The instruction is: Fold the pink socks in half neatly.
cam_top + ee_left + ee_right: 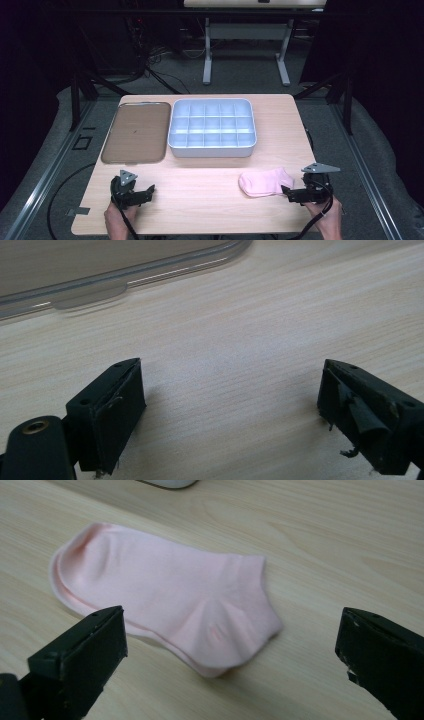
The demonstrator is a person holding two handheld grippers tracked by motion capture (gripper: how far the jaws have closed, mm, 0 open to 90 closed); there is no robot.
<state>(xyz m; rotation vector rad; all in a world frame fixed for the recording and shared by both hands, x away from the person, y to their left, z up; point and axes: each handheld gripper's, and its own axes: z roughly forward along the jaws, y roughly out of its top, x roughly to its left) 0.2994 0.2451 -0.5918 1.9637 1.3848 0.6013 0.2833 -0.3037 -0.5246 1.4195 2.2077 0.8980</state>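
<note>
My right claw (294,194) is near the front right corner of the table (210,200), and its jaws stand wide apart with nothing between them. In the right gripper view the two black jaws rise at the bottom left and bottom right, and the sock (165,605) lies flat on the wood just in front of them. The sock (265,182) is pink and short; it rests near the front edge of the table, toward the right side, just beside my right claw. From the high view I cannot tell whether the jaw tips touch it; in the right gripper view the left jaw seems to be just in front of the edge of the sock, not around it. My left claw (137,192) is near the front left corner of the table, well apart from the sock, and it is wide too, holding nothing. In the left gripper view I see only bare wood between its jaws, and the rim of the lid (100,285) farther ahead. This brown lid (135,132) lies flat near the back left corner. Just beside it, at the middle of the back edge, stands the grey box (212,129) with many small compartments. My hands hold both claws from the front edge.
</note>
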